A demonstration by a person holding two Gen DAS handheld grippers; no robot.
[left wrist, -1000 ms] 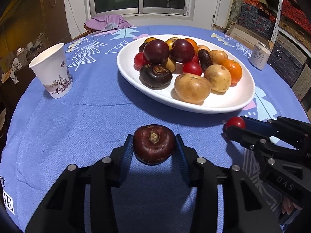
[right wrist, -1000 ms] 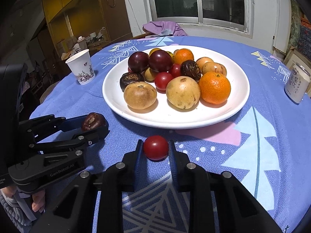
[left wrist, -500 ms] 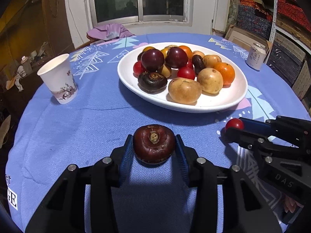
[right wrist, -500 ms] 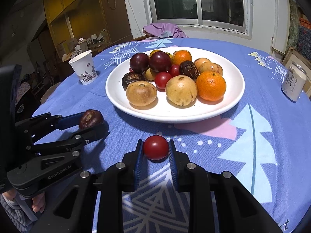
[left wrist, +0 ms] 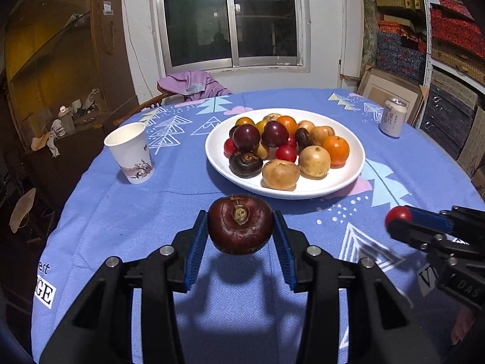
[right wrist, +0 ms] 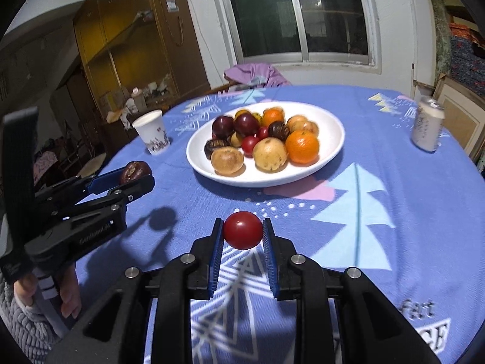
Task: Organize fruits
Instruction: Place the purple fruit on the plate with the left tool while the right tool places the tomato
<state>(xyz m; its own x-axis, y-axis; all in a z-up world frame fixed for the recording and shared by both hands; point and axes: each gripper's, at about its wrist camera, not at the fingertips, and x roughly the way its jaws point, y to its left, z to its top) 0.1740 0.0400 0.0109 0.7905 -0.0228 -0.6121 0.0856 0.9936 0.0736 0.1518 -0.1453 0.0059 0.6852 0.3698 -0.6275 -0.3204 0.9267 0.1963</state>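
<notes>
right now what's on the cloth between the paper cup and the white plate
Nothing: only bare blue tablecloth between the paper cup and the white plate. Both wrist views show it.

Left gripper (left wrist: 241, 235): black frame, blue pads; jaws clamped on both sides of a dark maroon fruit (left wrist: 240, 224), which is held clear of the desk; gripper angled downward.
Left gripper, seen from the right wrist view: enters from the left edge, tips toward frame centre, lower jaw black, blue pad visible beside the fruit.
Left hand (right wrist: 65, 298): wrapped round the handle at lower left; grey knitted sleeve (right wrist: 21, 327) at the wrist.
Right gripper (right wrist: 243, 235): same build; jaws closed tight on a small red tomato (right wrist: 242, 230), which is lifted off the desk; angled downward.
Right hand: only fingertips (left wrist: 460, 324) show, at the lower right edge of the left wrist view.
</notes>
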